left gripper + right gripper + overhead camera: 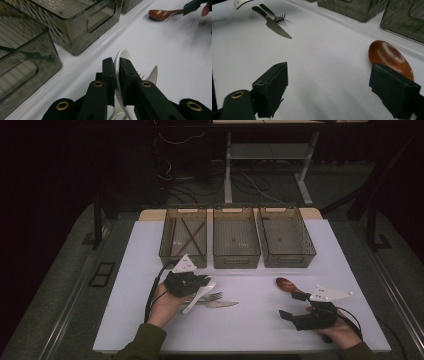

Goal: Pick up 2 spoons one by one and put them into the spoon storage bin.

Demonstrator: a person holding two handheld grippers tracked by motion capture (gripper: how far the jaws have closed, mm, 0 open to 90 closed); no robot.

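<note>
My left gripper [205, 281] is shut on a white plastic spoon [199, 296], held just above the white table; in the left gripper view the spoon [118, 65] stands edge-on between the closed jaws. Beside it lie a metal fork [214, 296] and a serrated knife [223, 304]. My right gripper [291, 305] is open at the front right, with nothing between its jaws. A brown wooden spoon [390, 59] rests on the table just beyond the right-hand jaw in the right gripper view, and its bowl [286, 283] lies ahead of that gripper.
Three translucent grey bins stand in a row at the back: the left bin [172, 251] holds brown chopsticks, the middle bin [236, 261] and right bin [289, 260] look empty. The white table [260, 330] ends close to both hands.
</note>
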